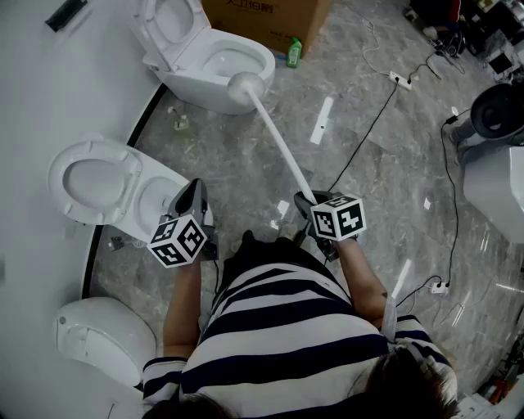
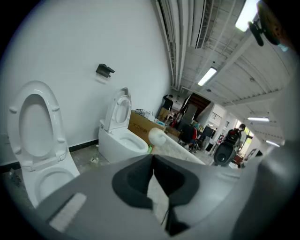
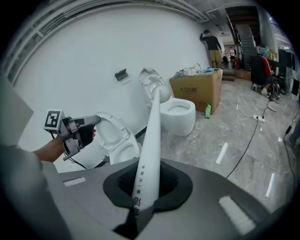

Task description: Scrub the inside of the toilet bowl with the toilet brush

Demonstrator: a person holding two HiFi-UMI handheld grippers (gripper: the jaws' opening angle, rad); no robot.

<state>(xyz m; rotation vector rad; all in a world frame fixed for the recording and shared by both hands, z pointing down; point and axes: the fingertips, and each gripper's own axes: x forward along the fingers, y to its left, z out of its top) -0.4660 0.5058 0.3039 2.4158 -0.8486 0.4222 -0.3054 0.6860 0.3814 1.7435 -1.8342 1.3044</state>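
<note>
Right gripper (image 3: 147, 186) clamped on toilet brush (image 1: 279, 141) handle end. Left gripper (image 2: 153, 160) shut, empty. Brush head at far toilet bowl (image 1: 264, 56) rim. Probably light, stiff, slick plastic, long lever, so hold firm near end.

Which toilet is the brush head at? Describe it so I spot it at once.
Follow the white wall to the cardboard box. The toilet next to that box, lid up, is the one. Only it has the brush head at its rim and a green bottle close by.
</note>
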